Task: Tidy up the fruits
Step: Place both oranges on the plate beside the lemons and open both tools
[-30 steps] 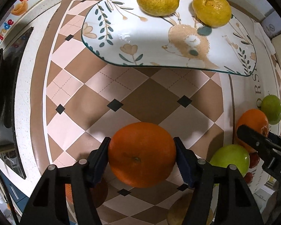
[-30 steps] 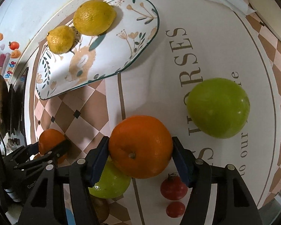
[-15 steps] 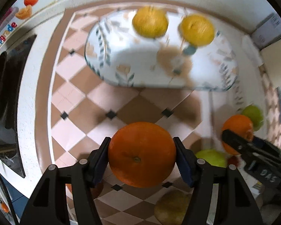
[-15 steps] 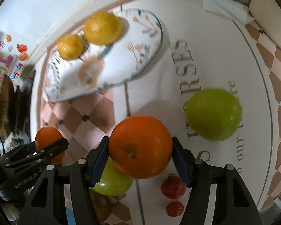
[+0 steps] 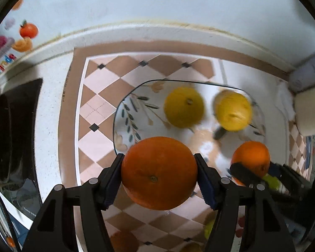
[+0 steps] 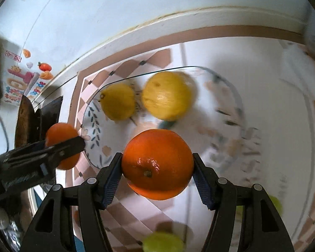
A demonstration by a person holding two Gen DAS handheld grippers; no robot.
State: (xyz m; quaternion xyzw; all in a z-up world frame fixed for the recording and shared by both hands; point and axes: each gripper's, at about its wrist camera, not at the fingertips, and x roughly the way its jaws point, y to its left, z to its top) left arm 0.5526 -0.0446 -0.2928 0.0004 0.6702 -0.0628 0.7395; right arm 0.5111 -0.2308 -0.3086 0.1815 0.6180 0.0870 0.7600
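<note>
Both tongs are mid-carry, the left gripper (image 5: pixel 159 175) clamped on one orange (image 5: pixel 159 173) and the right gripper (image 6: pixel 157 167) on another orange (image 6: pixel 157 163), held above the floral plate's (image 5: pixel 124 113) near edge beside two yellow citrus (image 5: pixel 183 107); next, each likely needs lowering onto bare plate before releasing.

Two lemons (image 5: pixel 208 110) lie side by side on the plate's (image 5: pixel 124 115) far half, near the wall (image 5: pixel 157 4).
</note>
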